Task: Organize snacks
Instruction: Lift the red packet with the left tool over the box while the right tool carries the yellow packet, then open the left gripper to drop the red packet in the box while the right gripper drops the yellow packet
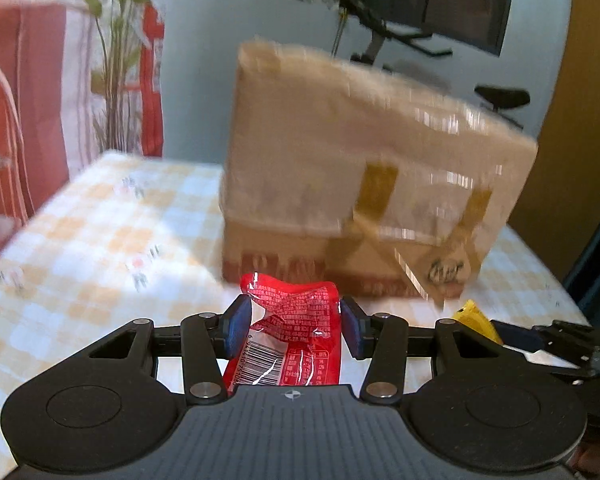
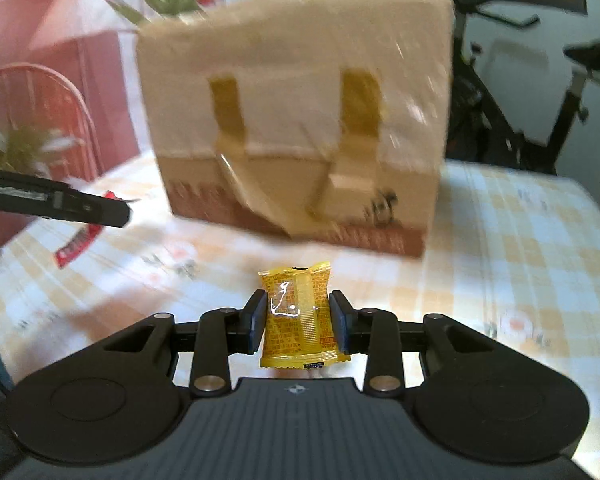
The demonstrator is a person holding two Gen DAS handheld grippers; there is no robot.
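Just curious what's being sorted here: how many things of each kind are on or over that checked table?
Red snack packets: 1
Yellow snack packets: 1
Cardboard boxes: 1
Total: 3

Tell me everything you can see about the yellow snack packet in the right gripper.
The yellow snack packet is a small glossy foil-like pouch with crimped, serrated ends, a vertical back seam and fine red print too small to read. It stands roughly upright, clamped on both sides by the right gripper, whose dark pads press its flanks. It is held above the checked tablecloth, in front of the cardboard box. The left wrist view shows only its yellow tip.
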